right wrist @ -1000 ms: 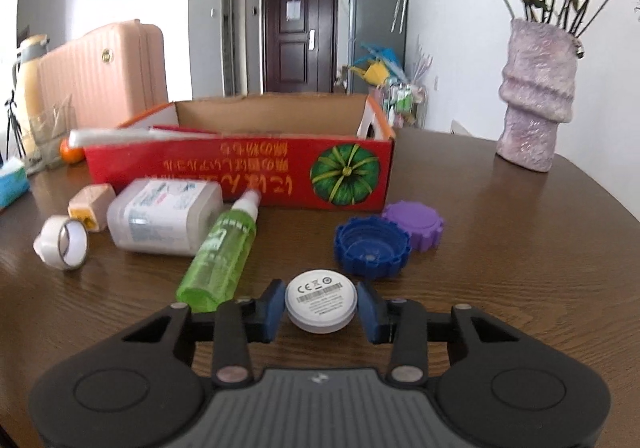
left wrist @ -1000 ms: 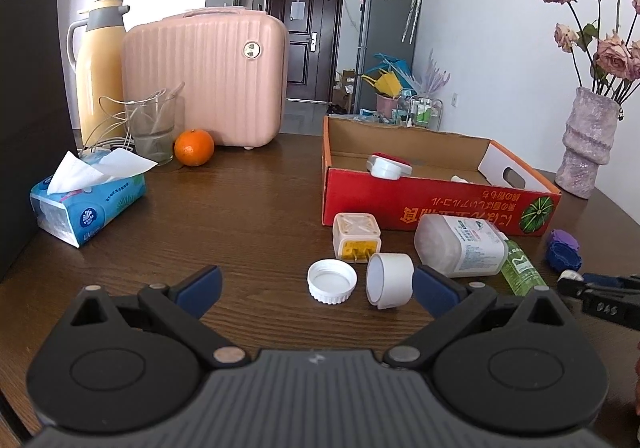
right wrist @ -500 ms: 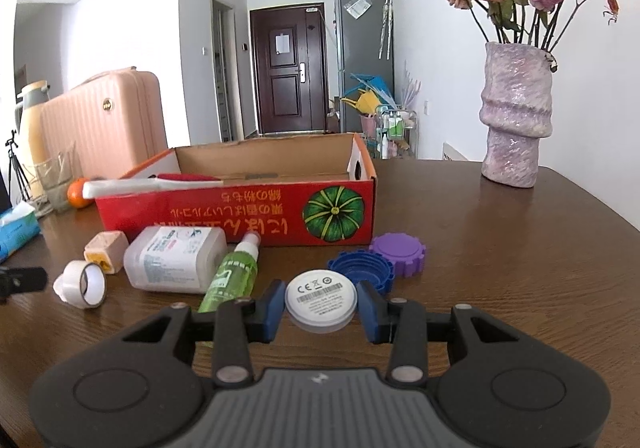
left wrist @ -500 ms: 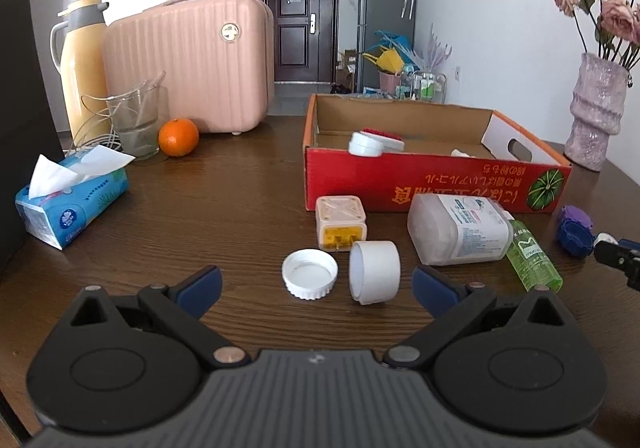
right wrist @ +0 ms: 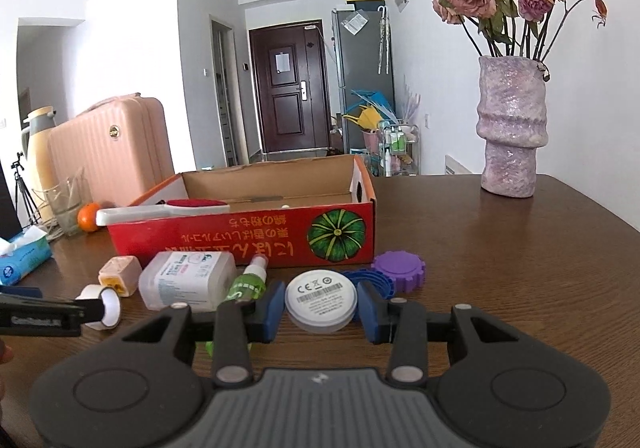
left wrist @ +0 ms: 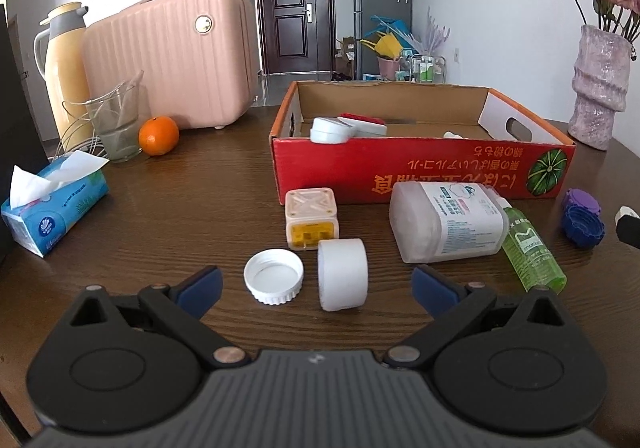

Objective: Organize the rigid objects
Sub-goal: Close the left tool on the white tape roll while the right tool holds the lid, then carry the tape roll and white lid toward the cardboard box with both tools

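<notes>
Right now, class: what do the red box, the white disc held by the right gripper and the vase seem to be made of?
Red box: corrugated cardboard, it seems; brown matte inside, glossy red print outside, die-cut handle hole.
White disc, gripped by the right gripper: probably plastic; smooth, satin, moulded edge, printed barcode label.
Vase: likely ceramic or stone-like; rough, speckled lilac surface, not certain.

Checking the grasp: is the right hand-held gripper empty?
No, the right hand-held gripper is shut on the white disc, its pads pressing both sides.
</notes>
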The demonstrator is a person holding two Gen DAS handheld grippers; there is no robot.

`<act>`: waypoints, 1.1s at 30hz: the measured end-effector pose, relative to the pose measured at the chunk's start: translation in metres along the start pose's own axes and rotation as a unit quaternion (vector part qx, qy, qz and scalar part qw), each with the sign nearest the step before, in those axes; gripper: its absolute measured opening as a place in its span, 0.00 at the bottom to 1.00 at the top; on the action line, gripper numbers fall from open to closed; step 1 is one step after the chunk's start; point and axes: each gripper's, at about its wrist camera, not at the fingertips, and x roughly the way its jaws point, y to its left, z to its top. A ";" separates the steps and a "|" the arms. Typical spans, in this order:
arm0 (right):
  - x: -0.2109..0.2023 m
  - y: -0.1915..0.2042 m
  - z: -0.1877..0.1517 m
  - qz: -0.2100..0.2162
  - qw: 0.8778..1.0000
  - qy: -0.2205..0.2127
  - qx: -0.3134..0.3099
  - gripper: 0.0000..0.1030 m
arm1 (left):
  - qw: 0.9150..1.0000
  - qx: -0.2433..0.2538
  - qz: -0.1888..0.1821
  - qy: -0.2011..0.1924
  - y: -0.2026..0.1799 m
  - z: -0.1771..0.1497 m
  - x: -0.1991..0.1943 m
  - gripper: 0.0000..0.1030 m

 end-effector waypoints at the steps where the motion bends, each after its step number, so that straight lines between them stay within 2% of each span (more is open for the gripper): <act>1: 0.000 0.000 0.000 0.001 1.000 0.000 0.000 0.38 | 1.000 0.000 0.000 0.000 -0.001 0.000 0.001 0.99; 4: -0.001 0.001 0.000 0.003 1.000 0.000 -0.001 0.38 | 1.000 0.000 -0.002 0.004 -0.005 0.002 0.004 0.90; 6: -0.001 0.002 0.000 0.003 1.000 0.001 -0.001 0.38 | 1.000 0.004 -0.005 0.008 -0.007 0.002 0.007 0.73; 10: 0.000 0.002 -0.001 0.005 1.000 0.003 -0.002 0.38 | 1.000 0.006 -0.013 0.017 -0.007 0.001 0.011 0.55; 12: 0.001 0.003 -0.001 0.004 1.000 0.005 -0.003 0.38 | 1.000 0.005 -0.021 0.018 -0.007 0.001 0.011 0.35; 14: 0.002 0.003 -0.002 0.003 1.000 0.006 -0.004 0.38 | 0.999 0.003 -0.031 0.021 -0.006 0.000 0.011 0.24; 33: -0.001 0.009 -0.006 0.001 1.000 -0.004 -0.017 0.38 | 0.999 -0.005 -0.044 -0.030 0.005 -0.001 -0.031 0.24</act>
